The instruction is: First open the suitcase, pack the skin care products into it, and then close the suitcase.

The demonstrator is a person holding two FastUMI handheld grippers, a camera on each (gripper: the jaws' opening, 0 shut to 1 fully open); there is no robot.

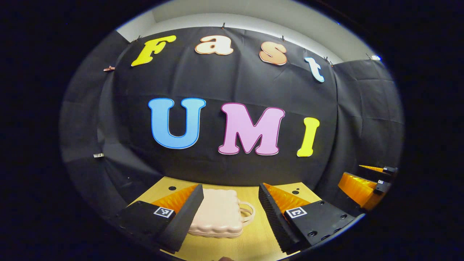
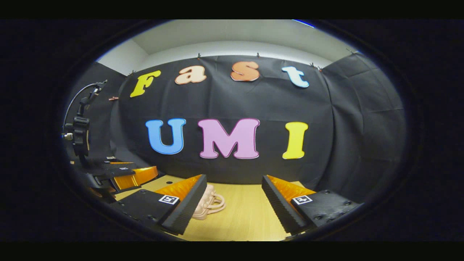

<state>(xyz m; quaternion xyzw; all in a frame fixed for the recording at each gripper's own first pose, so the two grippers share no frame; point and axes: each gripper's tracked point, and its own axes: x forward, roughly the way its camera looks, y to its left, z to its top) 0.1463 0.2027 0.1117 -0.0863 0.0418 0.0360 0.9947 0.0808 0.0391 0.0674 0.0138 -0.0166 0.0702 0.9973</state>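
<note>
A small pale pink suitcase [image 1: 217, 214] with a ribbed shell lies flat and closed on the wooden table [image 1: 253, 243], its loop handle pointing right. My left gripper [image 1: 230, 203] hovers just in front of it, open, with the case showing between the wide-apart fingers. In the right gripper view the same suitcase [image 2: 208, 206] sits behind the left finger, handle side toward me. My right gripper [image 2: 233, 195] is open with nothing between its fingers. The other gripper [image 2: 127, 175] shows at the left of that view, and the right gripper [image 1: 366, 185] appears at the right edge of the left gripper view.
The black cloth wall stands close behind the table's far edge. Small dark holes [image 1: 172, 188] mark the tabletop near the back. A camera on a stand with a cable [image 2: 78, 130] rises at the far left in the right gripper view.
</note>
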